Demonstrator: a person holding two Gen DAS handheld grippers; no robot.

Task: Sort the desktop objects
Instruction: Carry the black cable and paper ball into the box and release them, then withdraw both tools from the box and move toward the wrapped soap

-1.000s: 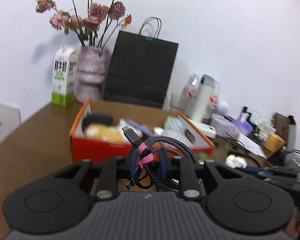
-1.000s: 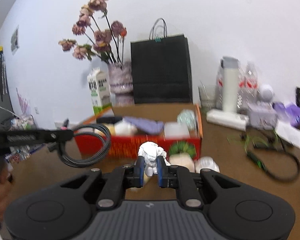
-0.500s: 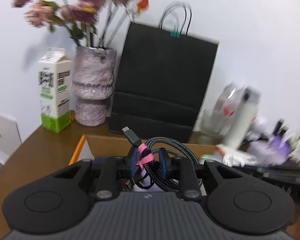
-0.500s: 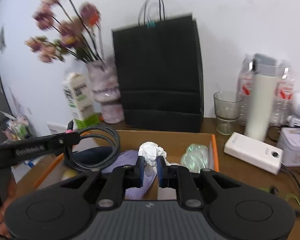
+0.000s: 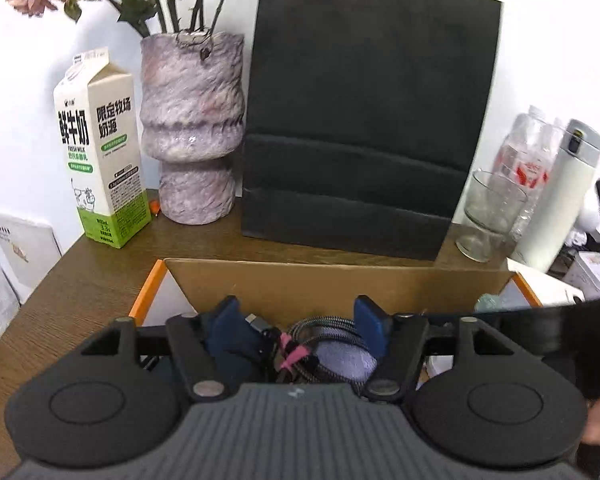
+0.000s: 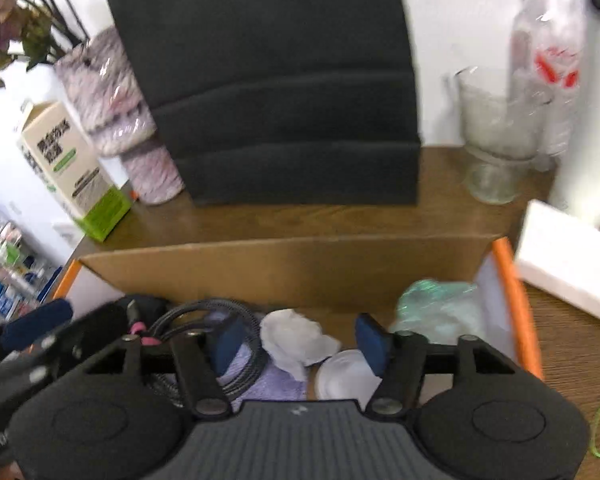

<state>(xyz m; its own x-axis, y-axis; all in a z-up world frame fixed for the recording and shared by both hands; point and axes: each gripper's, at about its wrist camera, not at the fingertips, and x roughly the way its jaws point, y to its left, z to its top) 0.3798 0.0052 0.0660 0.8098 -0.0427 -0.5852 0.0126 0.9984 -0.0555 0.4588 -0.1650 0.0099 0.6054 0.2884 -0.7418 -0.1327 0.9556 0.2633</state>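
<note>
— What are the two tongs doing?

— Both are spread wide over the cardboard box (image 5: 332, 280). The left gripper (image 5: 296, 320) has its blue rubber pads apart, gripping nothing; the braided cable (image 5: 324, 332), a grey woven coil bound with a pink tie, lies loose in the box between and below them.

— And the right?

— The right gripper (image 6: 300, 340) is also parted and empty. The crumpled white paper ball (image 6: 296, 340) sits in the box between its pads, free of both.

— What else is in the box?

— A soft lilac cloth (image 6: 276, 380) under the coil, a round white lid (image 6: 344, 376), and a crinkly green plastic wrapper (image 6: 436, 308) by the orange-edged right wall.

— Behind it?

— On the wood-grain desk (image 5: 80, 280): a matte black paper bag (image 5: 364, 120) with fold creases, a mottled pink stone-look vase (image 5: 192, 128) with a waisted shape, a boxy milk carton (image 5: 100, 148), a clear footed glass (image 5: 488, 216) and a smooth white flask (image 5: 560, 200).
</note>
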